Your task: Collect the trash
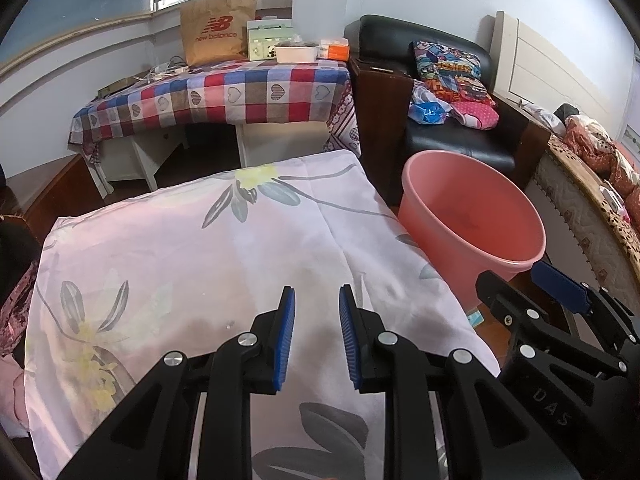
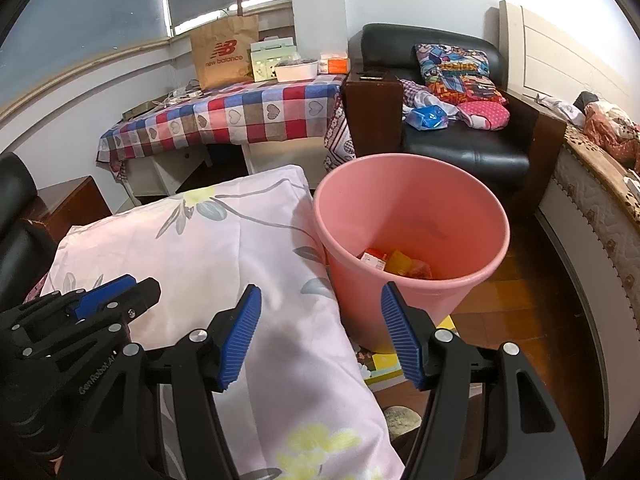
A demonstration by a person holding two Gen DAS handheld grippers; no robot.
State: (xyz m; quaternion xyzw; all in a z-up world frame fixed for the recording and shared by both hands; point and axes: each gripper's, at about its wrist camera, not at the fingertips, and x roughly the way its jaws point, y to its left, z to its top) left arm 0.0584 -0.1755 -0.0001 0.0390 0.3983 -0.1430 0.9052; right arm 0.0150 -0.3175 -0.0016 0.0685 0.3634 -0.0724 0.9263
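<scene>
1 pink bin (image 2: 412, 216); 2 grippers; 1 floral cloth (image 1: 200, 248); 1 armchair (image 2: 460, 148); 1 paper bag (image 2: 224, 50)

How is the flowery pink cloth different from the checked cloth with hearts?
The pale pink flowered cloth is near, beside the pink plastic bin, and has nothing on it. The red, blue and white checked cloth is farther back and carries a brown paper bag and boxes. Both cover furniture.

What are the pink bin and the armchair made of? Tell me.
The bin looks like moulded plastic, matte: one even pink, thin smooth wall, rolled rim. The armchair seems to be black leather or an imitation, glossy, with window light shining on the seat; the side panels look like dark wood.
</scene>
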